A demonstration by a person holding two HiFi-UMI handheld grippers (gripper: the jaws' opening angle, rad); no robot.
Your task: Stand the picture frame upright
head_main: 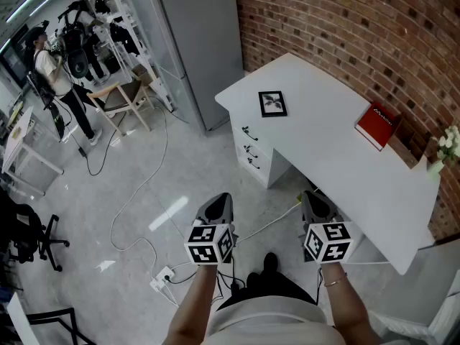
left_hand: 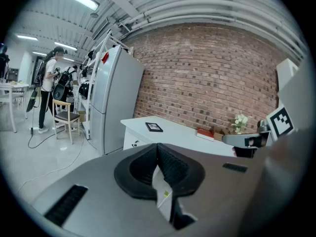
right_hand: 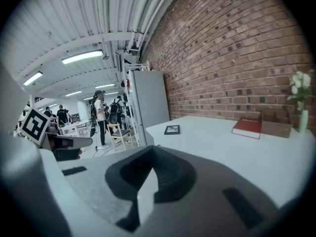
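The picture frame (head_main: 272,104) lies flat on the desk (head_main: 338,149), well apart from the left gripper (head_main: 215,205) and right gripper (head_main: 317,204), whose jaws are pressed together, empty.

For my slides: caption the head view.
Picture frame flat on white desk; left gripper and right gripper shut, away from it.

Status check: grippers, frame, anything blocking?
Left gripper and right gripper shut, empty, off the desk. Picture frame lying flat near desk corner, untouched. Red book well clear; nothing in the way.
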